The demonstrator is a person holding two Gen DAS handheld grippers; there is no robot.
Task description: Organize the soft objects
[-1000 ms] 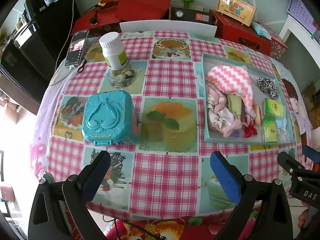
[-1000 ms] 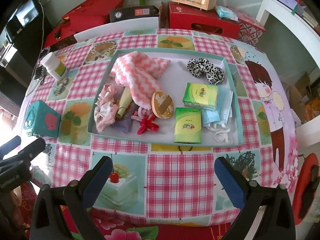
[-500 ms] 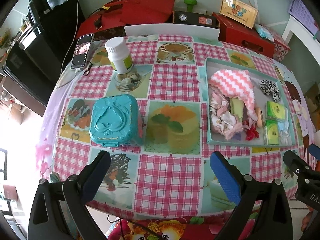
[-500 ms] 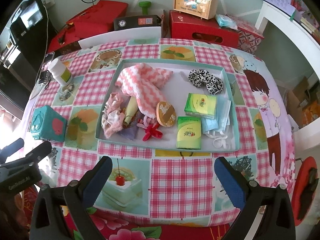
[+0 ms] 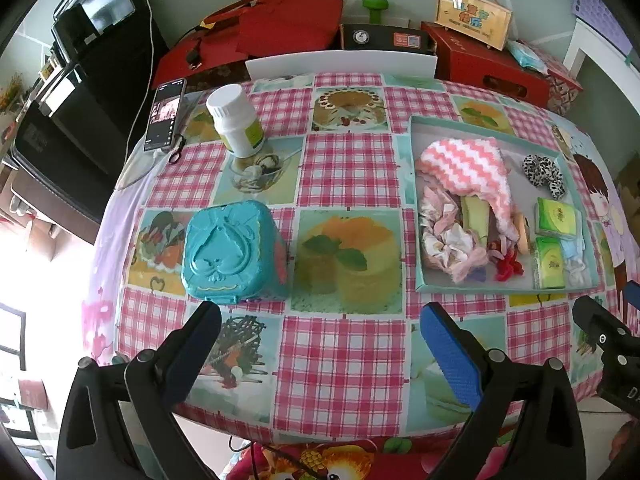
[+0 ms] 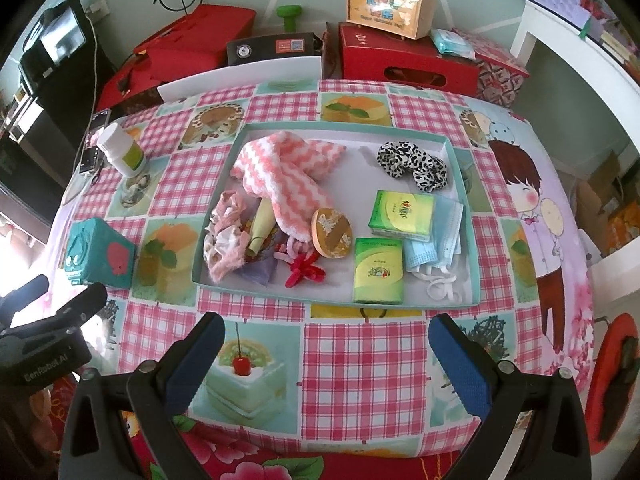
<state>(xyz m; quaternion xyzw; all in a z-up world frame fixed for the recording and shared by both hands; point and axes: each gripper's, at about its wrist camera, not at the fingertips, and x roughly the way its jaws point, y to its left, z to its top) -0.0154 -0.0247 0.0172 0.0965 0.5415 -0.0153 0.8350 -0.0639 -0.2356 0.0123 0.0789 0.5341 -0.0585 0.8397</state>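
Soft objects lie heaped in a shallow teal tray (image 6: 460, 148) on the right half of the counter (image 6: 360, 344), which wears a pink checked cloth with cake pictures. A pink-and-white zigzag towel (image 6: 280, 172) covers part of a crumpled pink scrunchie (image 6: 224, 232) and a yellowish roll whose ends are hidden, so what it is cannot be told. A leopard-print scrunchie (image 6: 412, 162) sits at the far right corner of the tray, two green tissue packs (image 6: 378, 270) lie over the edge of blue face masks (image 6: 436, 240), and a red bow (image 6: 302, 274) lies beside a round tan puff. From the left wrist view the tray is squeezed by the lens and its small things blur together. A teal box (image 5: 232, 252) stands closed well left of the tray. The left tool (image 5: 316, 344) and the right tool (image 6: 326, 352) both hang above the near edge of the counter, fingers spread wide and holding nothing; each one's body is cut off by the frame bottom.
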